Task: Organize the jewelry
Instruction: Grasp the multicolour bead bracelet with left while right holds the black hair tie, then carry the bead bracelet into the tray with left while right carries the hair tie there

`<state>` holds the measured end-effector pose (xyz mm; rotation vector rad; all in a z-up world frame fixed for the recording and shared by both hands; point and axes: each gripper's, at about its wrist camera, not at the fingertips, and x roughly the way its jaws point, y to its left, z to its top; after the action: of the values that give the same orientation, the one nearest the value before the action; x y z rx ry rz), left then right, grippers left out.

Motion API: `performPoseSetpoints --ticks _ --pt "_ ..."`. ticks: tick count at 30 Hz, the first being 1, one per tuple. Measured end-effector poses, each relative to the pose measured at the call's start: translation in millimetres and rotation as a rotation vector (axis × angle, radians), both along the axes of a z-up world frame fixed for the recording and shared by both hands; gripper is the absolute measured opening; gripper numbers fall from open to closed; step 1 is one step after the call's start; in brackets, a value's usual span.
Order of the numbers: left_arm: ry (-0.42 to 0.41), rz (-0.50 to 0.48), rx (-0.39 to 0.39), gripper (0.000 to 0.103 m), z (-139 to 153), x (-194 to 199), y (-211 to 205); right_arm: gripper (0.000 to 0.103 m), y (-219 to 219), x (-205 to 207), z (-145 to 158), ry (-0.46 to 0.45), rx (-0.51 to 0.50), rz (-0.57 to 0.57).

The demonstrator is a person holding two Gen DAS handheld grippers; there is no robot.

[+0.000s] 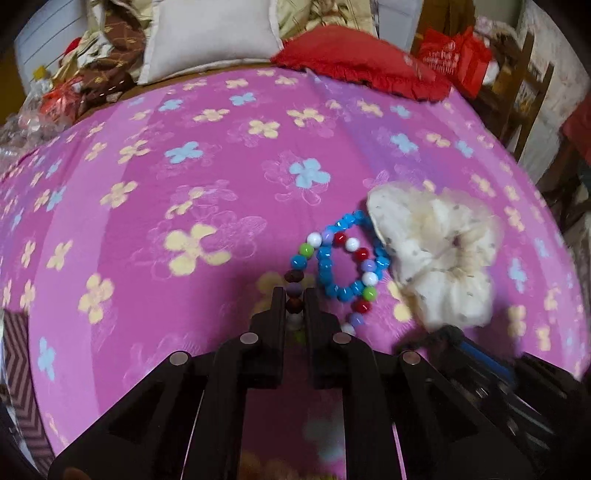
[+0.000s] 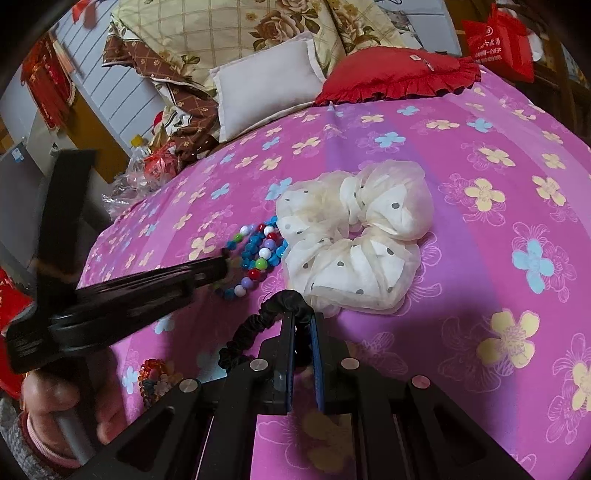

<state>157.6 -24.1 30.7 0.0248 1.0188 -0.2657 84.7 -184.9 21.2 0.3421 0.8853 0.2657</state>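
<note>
- The left tool (image 1: 294, 295) comes in low over the bed (image 1: 147, 206), clenched on the multicoloured bead bracelet (image 1: 334, 258); lifting could drag the tangled blue bracelet (image 1: 345, 286) along.
- The white scrunchie (image 2: 354, 236) lies beside the beads.
- The right tool (image 2: 303, 325), level, grips a black hair tie (image 2: 258, 325); it may slip out.

Bed: covered with a pink and purple striped sheet (image 2: 461, 155) printed with yellow and blue flowers.
Head of bed: a white cushion (image 2: 269, 81) beside a red ruffled pillow (image 2: 399, 74), with a cream rose-patterned quilt (image 2: 221, 33) heaped behind them.
Wall: pale panelling with thin lines (image 2: 114, 88) at the far left.
Right side: a wooden chair (image 1: 517, 96) with a red bag (image 1: 454, 55) near it.
Left edge: crumpled clear plastic (image 2: 129, 181).
Light: soft and indoor.
</note>
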Motion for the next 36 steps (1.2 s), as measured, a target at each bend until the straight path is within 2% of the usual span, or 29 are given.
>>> performPoseSetpoints --ticks 7,10,14,19,27,32,36 --pt "-0.121 0.042 -0.128 0.008 76.2 -77.8 54.6 0.008 7.3 -6.4 6.7 -0.045 -0.023 0.02" --pt "-0.151 0.085 -0.164 0.008 99.1 -112.4 85.3 0.008 9.3 -10.4 9.5 -0.069 -0.046 0.007" --pt "-0.203 0.176 -0.139 0.008 116.1 -166.5 134.8 0.008 11.6 -15.7 13.2 -0.039 -0.011 -0.015" --pt "-0.228 0.284 -0.118 0.008 118.3 -222.7 193.7 0.008 44.2 -51.1 37.7 -0.052 -0.049 0.045" --pt "-0.256 0.464 -0.094 0.008 102.6 -281.9 269.9 0.008 152.9 -109.5 97.9 -0.138 -0.169 0.266" --pt "-0.254 0.543 -0.084 0.008 78.7 -301.3 311.0 0.008 229.2 -135.6 108.8 -0.129 -0.206 0.417" --pt "-0.227 0.597 -0.121 0.008 53.2 -297.9 340.9 0.008 300.9 -149.5 105.8 -0.099 -0.227 0.557"
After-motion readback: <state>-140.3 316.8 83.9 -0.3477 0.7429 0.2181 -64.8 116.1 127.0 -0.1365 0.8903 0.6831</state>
